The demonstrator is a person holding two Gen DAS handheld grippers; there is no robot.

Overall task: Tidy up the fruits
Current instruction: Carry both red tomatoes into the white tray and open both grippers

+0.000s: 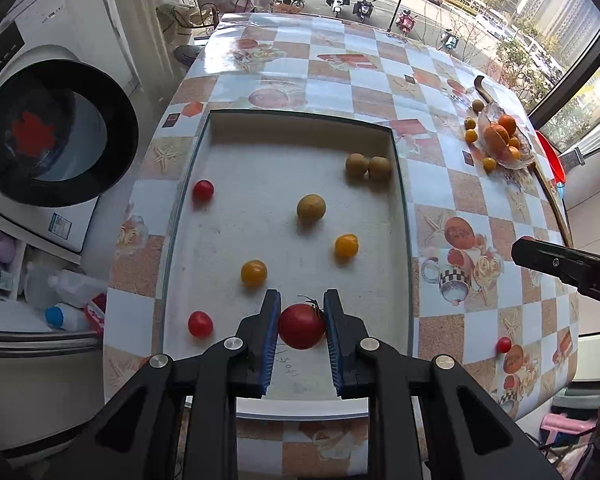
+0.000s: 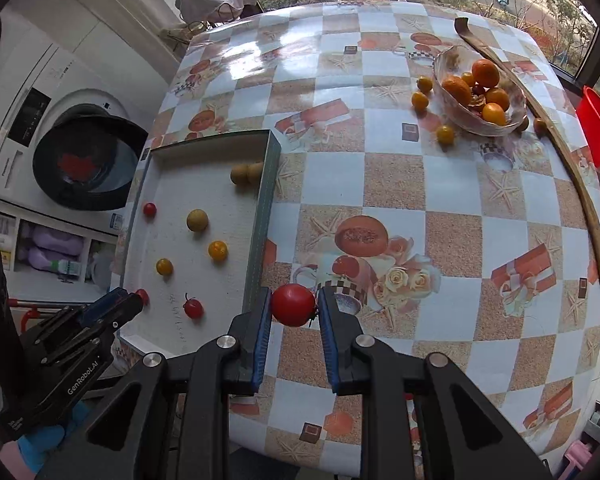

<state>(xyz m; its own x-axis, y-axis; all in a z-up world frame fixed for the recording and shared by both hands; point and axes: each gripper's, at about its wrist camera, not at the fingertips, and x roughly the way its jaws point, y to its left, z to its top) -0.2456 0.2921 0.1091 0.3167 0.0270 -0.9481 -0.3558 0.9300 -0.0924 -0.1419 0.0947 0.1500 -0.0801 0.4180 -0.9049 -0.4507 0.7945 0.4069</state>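
My left gripper point(image 1: 302, 312) is shut on a red tomato point(image 1: 302, 326) above the near end of a white-floored tray point(image 1: 300, 120). On the tray floor lie red cherry tomatoes point(image 1: 202, 190), yellow ones point(image 1: 253, 273) and brownish round fruits point(image 1: 311, 208). My right gripper point(image 2: 293, 310) is shut on another red tomato point(image 2: 293, 305) above the tablecloth, just right of the tray's wall point(image 2: 265, 208). In the right wrist view the left gripper point(image 2: 133, 302) reaches over the tray's near left corner, and a stemmed red tomato point(image 2: 193, 308) lies beside it.
A glass bowl point(image 2: 452, 116) of oranges stands at the far right of the checked table point(image 2: 380, 184), with small yellow fruits point(image 2: 445, 134) around it. A long wooden stick point(image 2: 580, 184) lies along the right edge. A small red tomato point(image 1: 503, 345) sits on the cloth. A washing machine point(image 1: 55, 132) stands left.
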